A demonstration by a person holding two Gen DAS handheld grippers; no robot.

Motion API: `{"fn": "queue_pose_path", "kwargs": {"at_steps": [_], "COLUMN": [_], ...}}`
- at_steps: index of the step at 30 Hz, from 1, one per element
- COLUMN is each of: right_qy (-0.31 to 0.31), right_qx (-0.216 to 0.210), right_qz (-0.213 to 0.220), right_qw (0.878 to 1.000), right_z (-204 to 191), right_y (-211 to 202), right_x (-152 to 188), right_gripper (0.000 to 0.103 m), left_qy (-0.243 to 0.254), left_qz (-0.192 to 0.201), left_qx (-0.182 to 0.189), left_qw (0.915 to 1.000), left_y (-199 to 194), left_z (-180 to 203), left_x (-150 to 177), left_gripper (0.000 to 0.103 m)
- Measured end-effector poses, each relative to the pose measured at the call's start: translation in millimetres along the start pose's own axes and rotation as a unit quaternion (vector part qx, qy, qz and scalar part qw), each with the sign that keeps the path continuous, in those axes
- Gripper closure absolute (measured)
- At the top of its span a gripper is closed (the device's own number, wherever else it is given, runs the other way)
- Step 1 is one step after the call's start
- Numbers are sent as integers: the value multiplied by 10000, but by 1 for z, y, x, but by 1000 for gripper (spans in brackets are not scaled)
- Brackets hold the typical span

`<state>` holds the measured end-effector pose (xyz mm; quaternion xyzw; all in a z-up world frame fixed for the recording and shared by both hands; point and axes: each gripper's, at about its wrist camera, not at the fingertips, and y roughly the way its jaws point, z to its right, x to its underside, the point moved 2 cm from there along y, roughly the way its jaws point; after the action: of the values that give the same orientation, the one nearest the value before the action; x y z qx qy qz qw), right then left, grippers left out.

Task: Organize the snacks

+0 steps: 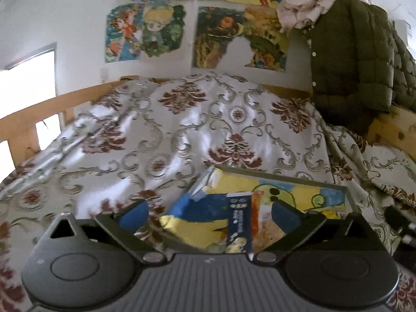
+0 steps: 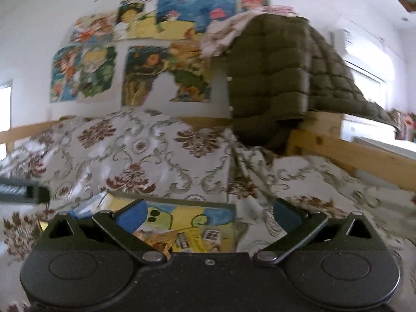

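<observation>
A shallow tray (image 1: 283,179) with a yellow and blue cartoon lining lies on the patterned bedspread (image 1: 182,119). In the left wrist view a dark blue snack packet (image 1: 239,223) and a yellow packet (image 1: 192,230) lie in it. My left gripper (image 1: 209,212) is open, above the tray's near edge, holding nothing. In the right wrist view the same tray (image 2: 187,204) holds a golden packet (image 2: 156,239) and a yellow packet (image 2: 197,239) with a barcode. My right gripper (image 2: 208,213) is open and empty above the tray's right end.
An olive quilted jacket (image 1: 348,52) hangs over the wooden bed frame (image 2: 364,156) at the right. Cartoon posters (image 1: 145,31) cover the wall behind. The other gripper's body (image 2: 23,189) shows at the left edge of the right wrist view.
</observation>
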<state>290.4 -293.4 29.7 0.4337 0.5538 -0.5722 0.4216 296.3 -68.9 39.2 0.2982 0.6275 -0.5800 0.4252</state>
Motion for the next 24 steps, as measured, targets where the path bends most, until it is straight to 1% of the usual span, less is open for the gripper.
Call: {"fn": "queue_pose_path", "kwargs": {"at_steps": [6, 10, 16, 24], "right_qy": [47, 60, 78, -51], "right_qx": [-7, -126, -243, -350], "right_qz": [72, 114, 85, -68], "right_qw": [10000, 9998, 9996, 9994], "right_z": [4, 1, -6, -16], "right_y": [-38, -62, -107, -157], "right_x": [-5, -8, 1, 20], "right_gripper": [1, 1, 1, 1], "left_qy": [-77, -96, -180, -127], "left_qz": [78, 179, 267, 301], "left_qx": [-184, -310, -255, -231], "left_qw": [9998, 9993, 9992, 9992], "left_y": [-42, -70, -112, -161], "left_z": [-22, -32, -43, -60], "left_x": [12, 25, 41, 66], "left_gripper": [0, 0, 0, 0]}}
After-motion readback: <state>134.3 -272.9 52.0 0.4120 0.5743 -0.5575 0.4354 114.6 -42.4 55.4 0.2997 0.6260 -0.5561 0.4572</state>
